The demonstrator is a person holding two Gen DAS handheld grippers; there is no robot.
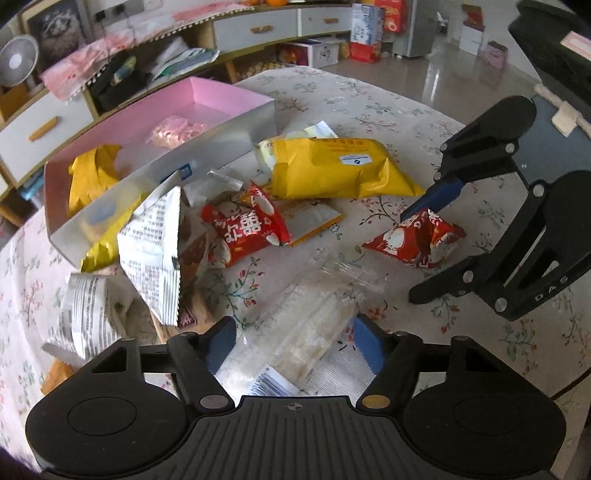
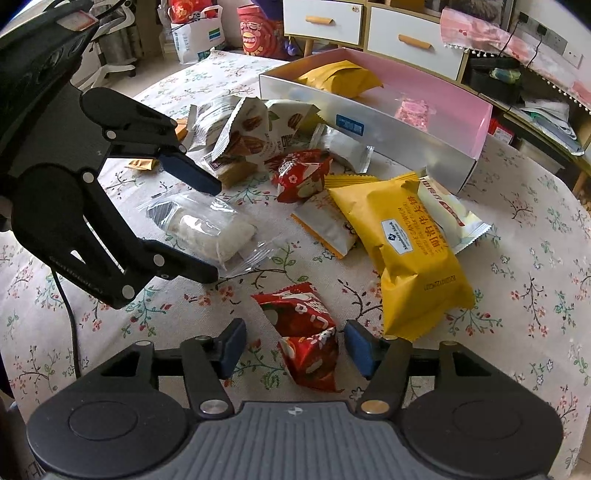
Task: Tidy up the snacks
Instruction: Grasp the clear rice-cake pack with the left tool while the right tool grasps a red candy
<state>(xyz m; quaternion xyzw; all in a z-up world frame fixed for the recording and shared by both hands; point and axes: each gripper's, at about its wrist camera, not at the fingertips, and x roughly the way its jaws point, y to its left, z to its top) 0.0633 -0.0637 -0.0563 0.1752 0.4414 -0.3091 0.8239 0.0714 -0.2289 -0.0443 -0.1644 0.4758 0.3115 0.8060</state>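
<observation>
My left gripper (image 1: 293,341) is open around a clear-wrapped white snack (image 1: 306,332), also seen in the right wrist view (image 2: 210,229). My right gripper (image 2: 293,345) is open around a small red packet (image 2: 306,336), which also shows in the left wrist view (image 1: 415,238). A pink-lined box (image 1: 221,136) holds a yellow pack (image 1: 92,173) and a pink bag (image 1: 173,131). A big yellow pack (image 1: 340,168), a second red packet (image 1: 247,229) and white printed packets (image 1: 155,251) lie loose on the table.
The round table has a floral cloth (image 2: 517,277). A low cabinet with white drawers (image 1: 258,26) stands behind the box. Bags and boxes (image 2: 199,29) sit on the floor beyond the table edge.
</observation>
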